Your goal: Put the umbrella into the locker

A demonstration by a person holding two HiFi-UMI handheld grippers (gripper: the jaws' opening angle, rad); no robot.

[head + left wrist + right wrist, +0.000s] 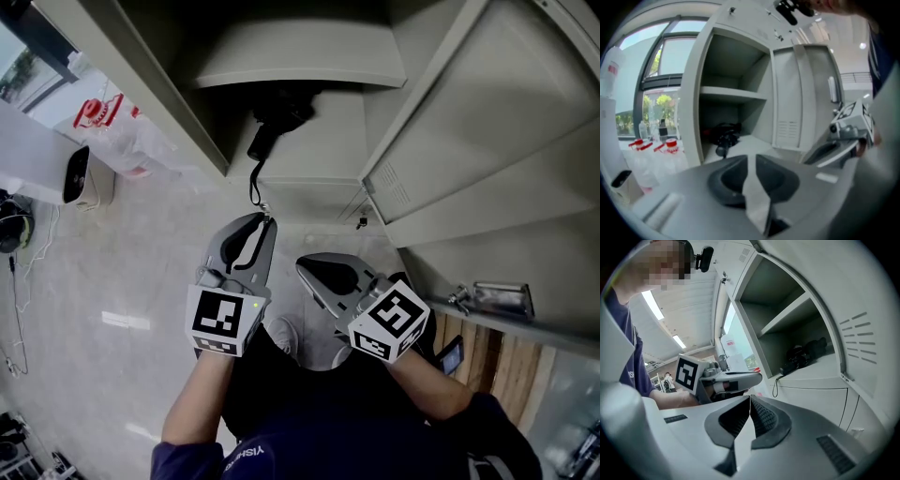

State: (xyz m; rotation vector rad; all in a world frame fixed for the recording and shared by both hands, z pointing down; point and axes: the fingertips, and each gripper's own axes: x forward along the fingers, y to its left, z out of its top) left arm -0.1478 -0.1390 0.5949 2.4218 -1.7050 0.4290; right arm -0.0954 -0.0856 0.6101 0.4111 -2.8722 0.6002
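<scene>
Umbrella (278, 120): black, folded short, lying flat inside locker (141, 89), on floor of lower compartment, under shelf (300, 61). Sits toward left wall, just behind front edge. Handle (260, 143) points out toward opening; thin black strap (253, 184) hangs from it over front lip. Fabric end toward back, in shadow, detail not readable.

Locker: pale grey metal, plain inner walls. Door (469, 141) swung fully open to right, small vent slots on inner face. Upper compartment above shelf dark.
</scene>
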